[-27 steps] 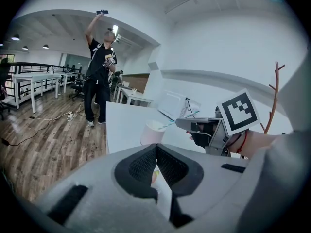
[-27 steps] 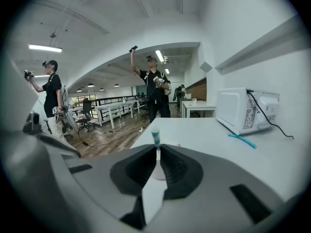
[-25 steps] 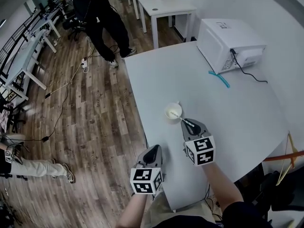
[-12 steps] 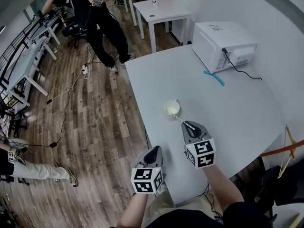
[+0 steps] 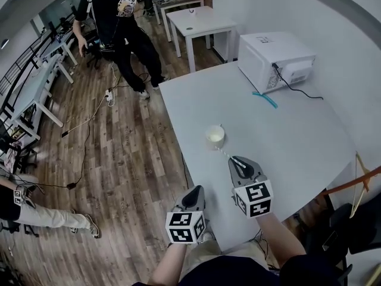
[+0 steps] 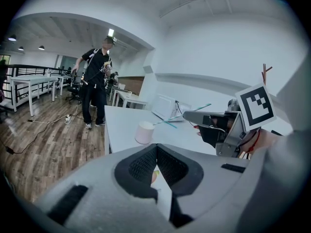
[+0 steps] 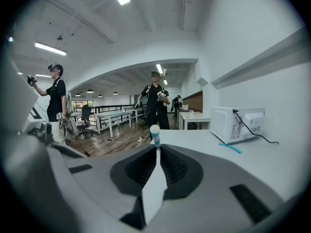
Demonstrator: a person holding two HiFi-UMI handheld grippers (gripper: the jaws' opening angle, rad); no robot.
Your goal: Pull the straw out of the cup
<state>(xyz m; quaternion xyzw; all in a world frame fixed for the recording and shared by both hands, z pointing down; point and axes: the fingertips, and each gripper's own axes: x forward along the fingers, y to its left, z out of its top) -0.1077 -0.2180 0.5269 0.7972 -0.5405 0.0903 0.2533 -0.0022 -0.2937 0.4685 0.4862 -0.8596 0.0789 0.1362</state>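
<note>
A small pale cup [image 5: 215, 136] stands upright on the white table [image 5: 297, 142]; the left gripper view shows the cup [image 6: 144, 132] too. My right gripper [image 5: 236, 161] is shut on a thin teal-striped straw [image 5: 226, 154], held a little above the table on the near side of the cup. In the left gripper view the straw [image 6: 167, 121] slants up through those jaws, its low end just right of the cup's rim and seemingly clear of it. The right gripper view shows only the straw's tip [image 7: 154, 131] past the jaws. My left gripper [image 5: 194, 193] is shut and empty, off the table's left edge.
A white microwave [image 5: 271, 52] sits at the table's far right corner, its cable trailing behind. A second teal straw [image 5: 264, 99] lies in front of it. A person [image 5: 116, 22] stands on the wooden floor beyond the table, with more tables behind.
My right gripper has drawn back toward me and upward with the straw, whose far end has left the cup. The left gripper also moved back slightly.
</note>
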